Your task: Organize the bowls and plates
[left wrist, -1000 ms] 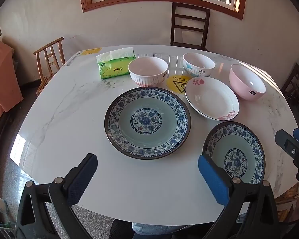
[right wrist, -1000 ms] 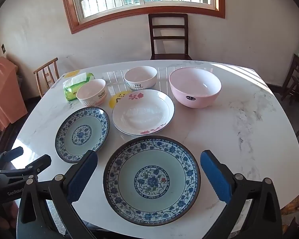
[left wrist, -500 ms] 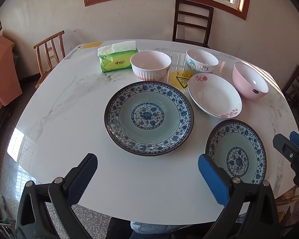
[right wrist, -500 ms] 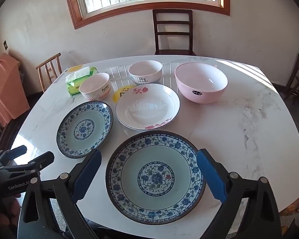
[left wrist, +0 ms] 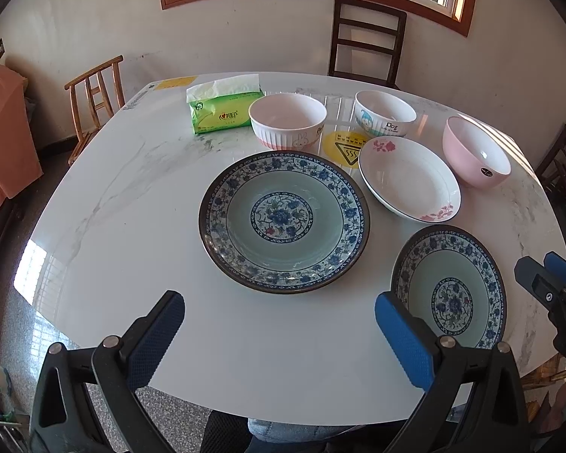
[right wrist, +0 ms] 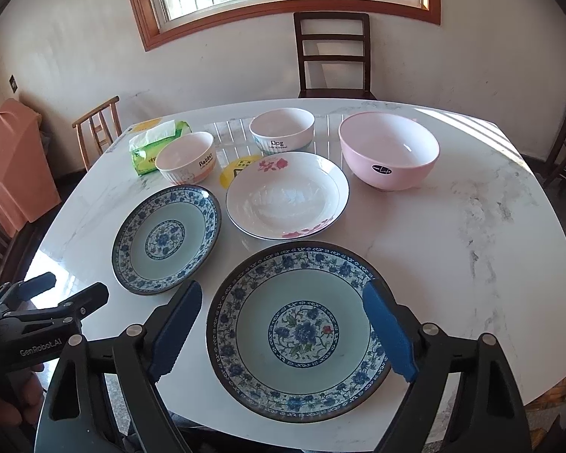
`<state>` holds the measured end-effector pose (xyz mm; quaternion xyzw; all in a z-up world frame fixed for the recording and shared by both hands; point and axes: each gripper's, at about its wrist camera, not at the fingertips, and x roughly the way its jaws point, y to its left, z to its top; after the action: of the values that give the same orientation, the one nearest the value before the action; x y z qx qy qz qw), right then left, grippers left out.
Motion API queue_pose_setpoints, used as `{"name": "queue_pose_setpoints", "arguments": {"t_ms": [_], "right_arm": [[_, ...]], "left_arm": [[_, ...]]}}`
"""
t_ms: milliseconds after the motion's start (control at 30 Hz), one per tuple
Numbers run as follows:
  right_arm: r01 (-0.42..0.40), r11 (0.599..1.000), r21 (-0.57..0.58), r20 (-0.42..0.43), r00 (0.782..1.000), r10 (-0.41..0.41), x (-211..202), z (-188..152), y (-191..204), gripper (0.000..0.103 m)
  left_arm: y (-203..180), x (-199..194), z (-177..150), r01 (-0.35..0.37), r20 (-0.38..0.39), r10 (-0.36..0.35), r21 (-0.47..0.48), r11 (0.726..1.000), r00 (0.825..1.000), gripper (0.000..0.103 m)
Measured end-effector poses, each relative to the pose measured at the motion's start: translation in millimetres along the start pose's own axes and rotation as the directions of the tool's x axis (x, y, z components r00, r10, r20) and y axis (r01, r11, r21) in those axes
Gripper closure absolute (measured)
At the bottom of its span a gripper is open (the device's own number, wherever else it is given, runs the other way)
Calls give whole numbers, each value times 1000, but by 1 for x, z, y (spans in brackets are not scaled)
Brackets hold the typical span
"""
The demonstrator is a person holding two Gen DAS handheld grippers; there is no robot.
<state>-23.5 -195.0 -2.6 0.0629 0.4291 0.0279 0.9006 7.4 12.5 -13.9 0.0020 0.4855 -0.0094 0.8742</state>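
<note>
Now we have eased both grippers, left (left wrist: 279, 336) and right (right wrist: 283, 336), closer over the tabletop (right wrist: 471, 226), fingers apart and empty, the right framing the plate (right wrist: 296, 330) nearest us, below the white dish (right wrist: 287, 194), so stacking can begin.

Right tongs (right wrist: 283, 324) advanced toward the near blue-patterned plate (right wrist: 296, 330); their jaws narrowed and now straddle its rim. Left tongs (left wrist: 279, 324) moved slightly forward; the other blue-patterned plate (left wrist: 285, 221) sits closer in that view.
</note>
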Motion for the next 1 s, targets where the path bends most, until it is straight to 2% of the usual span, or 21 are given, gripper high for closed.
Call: {"name": "queue_pose_setpoints", "arguments": {"t_ms": [333, 1000], "right_arm": [[-3, 1000, 3, -3, 1000, 3, -1, 0, 0, 25], [-7, 1000, 1, -3, 1000, 7, -2, -2, 2, 26]], "left_arm": [[-1, -1, -1, -3, 2, 3, 2, 1000, 1000, 0], [0, -1, -2, 2, -1, -2, 0, 1000, 1000, 0]]}}
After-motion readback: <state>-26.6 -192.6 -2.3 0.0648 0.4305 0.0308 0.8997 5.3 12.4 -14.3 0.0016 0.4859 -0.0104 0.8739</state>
